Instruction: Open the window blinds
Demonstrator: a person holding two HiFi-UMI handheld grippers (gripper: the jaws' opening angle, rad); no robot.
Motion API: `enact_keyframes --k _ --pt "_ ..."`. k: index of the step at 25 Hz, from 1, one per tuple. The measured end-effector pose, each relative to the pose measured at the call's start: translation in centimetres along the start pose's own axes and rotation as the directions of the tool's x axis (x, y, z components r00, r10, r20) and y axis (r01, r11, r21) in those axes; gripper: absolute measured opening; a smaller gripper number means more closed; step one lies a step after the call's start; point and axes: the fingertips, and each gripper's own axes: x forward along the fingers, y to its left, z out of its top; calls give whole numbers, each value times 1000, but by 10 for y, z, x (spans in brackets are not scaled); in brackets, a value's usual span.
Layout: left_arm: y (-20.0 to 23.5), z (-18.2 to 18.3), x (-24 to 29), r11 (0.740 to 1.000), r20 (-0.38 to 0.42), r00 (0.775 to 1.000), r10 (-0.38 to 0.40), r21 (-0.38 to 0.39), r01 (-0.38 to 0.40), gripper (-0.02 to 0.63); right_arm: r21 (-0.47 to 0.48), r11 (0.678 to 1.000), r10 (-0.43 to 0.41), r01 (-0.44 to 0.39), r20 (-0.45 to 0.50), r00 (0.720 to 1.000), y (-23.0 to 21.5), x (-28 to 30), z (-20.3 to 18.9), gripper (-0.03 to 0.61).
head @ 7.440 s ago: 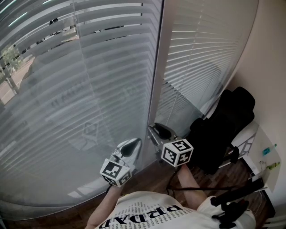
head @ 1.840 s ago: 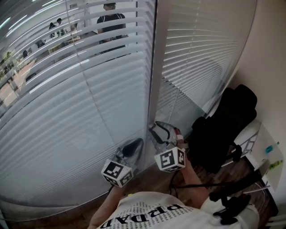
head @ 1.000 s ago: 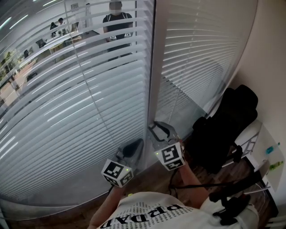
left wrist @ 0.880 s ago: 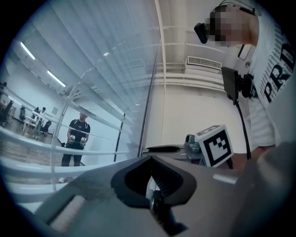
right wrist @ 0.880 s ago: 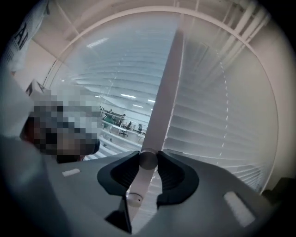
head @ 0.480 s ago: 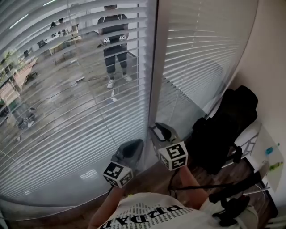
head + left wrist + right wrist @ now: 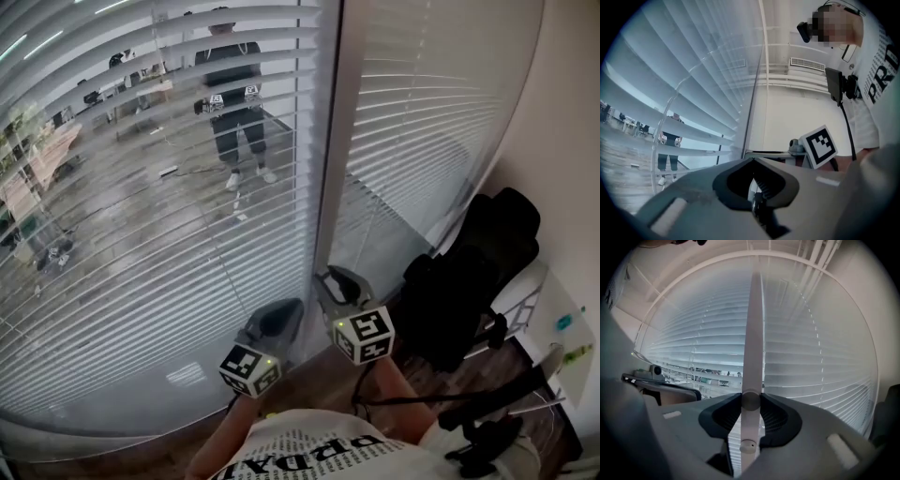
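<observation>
The left window blinds (image 7: 159, 216) have their slats tilted flat, so the room's reflection and the outside show between them. The right blinds (image 7: 422, 112) stay closed. A white tilt wand (image 7: 752, 329) hangs in front of the window post (image 7: 336, 141). My right gripper (image 7: 339, 281) (image 7: 751, 401) is shut on the wand's lower end, just above its end cap. My left gripper (image 7: 281, 314) (image 7: 752, 190) points level at the left blinds (image 7: 679, 89), jaws together with nothing held. The right gripper's marker cube (image 7: 818, 145) shows beside it.
A black bag on a chair (image 7: 469, 272) stands close to the right of the right gripper. A black tripod (image 7: 492, 417) lies at the lower right beside a white shelf (image 7: 561, 328). The wall closes the right side.
The left blind's slats have tilted from nearly closed to open, showing the view through the glass. My right gripper has rolled about the wand while staying in place. The left gripper has not moved.
</observation>
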Motion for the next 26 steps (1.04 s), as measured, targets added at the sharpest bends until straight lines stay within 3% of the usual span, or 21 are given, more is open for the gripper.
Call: enact_keyframes --k 26 --pt "-3 1 6 1000 -7 1000 -11 -3 11 -8 -32 999 12 -12 -7 1000 0 1 3 129"
